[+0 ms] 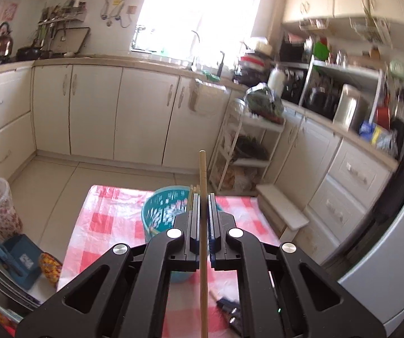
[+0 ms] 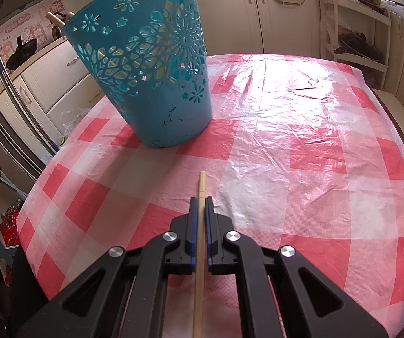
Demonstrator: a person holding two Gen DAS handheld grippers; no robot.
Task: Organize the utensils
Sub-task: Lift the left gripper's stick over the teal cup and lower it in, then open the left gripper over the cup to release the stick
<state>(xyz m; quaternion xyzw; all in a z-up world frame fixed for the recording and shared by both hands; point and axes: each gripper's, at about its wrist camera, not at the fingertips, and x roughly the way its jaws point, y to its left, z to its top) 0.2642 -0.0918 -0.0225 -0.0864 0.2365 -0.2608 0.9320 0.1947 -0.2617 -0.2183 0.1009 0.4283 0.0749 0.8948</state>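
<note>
Both claws are clamped shut, each on a thin wooden chopstick lying along its fingers: left claw, right claw. From the right claw, the teal perforated plastic basket stands on the checked surface at eleven o'clock; the left chopstick is nearer its rim.

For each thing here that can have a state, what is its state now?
Left gripper: shut on a chopstick.
Right gripper: shut on a second chopstick.
Basket: upright on the tablecloth, utensils inside.
</note>
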